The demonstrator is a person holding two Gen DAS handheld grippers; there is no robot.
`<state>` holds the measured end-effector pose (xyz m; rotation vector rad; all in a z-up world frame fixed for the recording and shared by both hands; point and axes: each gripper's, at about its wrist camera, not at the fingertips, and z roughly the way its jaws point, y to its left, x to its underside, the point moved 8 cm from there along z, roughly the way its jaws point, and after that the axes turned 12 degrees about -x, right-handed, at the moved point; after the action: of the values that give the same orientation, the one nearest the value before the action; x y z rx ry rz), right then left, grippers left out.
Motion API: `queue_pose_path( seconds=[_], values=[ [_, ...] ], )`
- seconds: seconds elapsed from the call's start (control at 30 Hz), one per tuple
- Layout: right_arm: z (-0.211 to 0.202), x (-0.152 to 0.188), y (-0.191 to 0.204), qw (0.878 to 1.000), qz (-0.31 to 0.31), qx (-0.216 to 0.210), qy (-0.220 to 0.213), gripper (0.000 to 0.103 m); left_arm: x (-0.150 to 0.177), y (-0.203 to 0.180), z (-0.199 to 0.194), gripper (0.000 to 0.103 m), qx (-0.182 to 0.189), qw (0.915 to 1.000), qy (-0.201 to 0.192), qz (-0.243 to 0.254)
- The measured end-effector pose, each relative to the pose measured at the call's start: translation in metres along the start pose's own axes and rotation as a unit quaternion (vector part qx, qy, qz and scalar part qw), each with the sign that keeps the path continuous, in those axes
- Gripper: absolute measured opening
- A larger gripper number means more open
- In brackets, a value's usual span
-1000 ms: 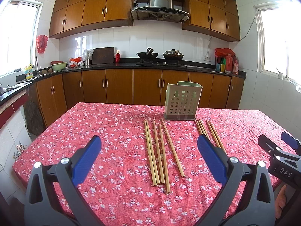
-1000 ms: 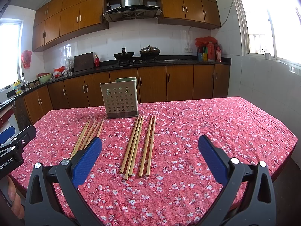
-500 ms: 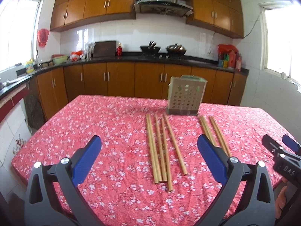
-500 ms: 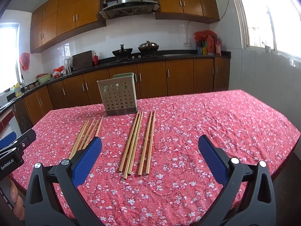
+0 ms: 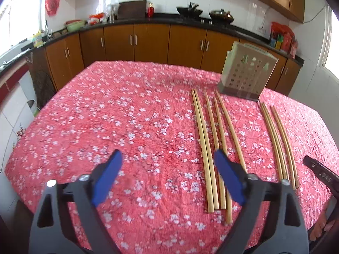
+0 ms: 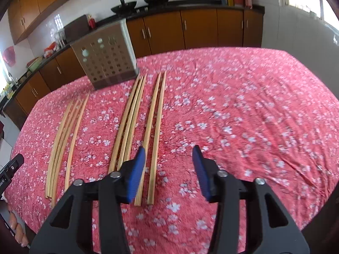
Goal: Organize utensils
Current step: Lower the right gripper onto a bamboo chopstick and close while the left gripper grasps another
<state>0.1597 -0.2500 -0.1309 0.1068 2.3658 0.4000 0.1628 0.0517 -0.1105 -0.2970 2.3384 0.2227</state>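
Several wooden chopsticks lie in two groups on the red floral tablecloth. In the left wrist view the nearer group (image 5: 211, 148) runs past my right finger and a smaller group (image 5: 279, 144) lies further right. A perforated grey utensil holder (image 5: 245, 74) stands behind them. My left gripper (image 5: 167, 173) is open and empty, just left of the nearer group. In the right wrist view the chopsticks (image 6: 152, 127) and the holder (image 6: 106, 55) show. My right gripper (image 6: 168, 169) is open and empty, its left finger over the rightmost pair.
The table (image 5: 106, 127) ends close in front of both grippers. Brown cabinets and a black counter (image 5: 148, 21) with pots run behind it. The other gripper's body shows at the right edge of the left wrist view (image 5: 322, 173) and at the left edge of the right wrist view (image 6: 8, 169).
Both grippers have tilted down and moved closer to the table and chopsticks. Both sets of jaws have narrowed, the right more than the left.
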Motion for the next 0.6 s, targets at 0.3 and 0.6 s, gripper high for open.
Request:
queue_pose_path(
  seconds=[0.3, 0.6],
  values=[
    [0.036, -0.004, -0.004, 0.999, 0.004, 0.002, 0.039, 0.008, 0.003, -0.026, 0.025, 0.045, 0.047, 0.9974, 0.046, 0.028],
    [0.033, -0.011, -0.019, 0.999, 0.011, 0.016, 0.033, 0.008, 0.009, -0.051, 0.038, 0.021, 0.081, 0.9921, 0.075, 0.059]
  ],
)
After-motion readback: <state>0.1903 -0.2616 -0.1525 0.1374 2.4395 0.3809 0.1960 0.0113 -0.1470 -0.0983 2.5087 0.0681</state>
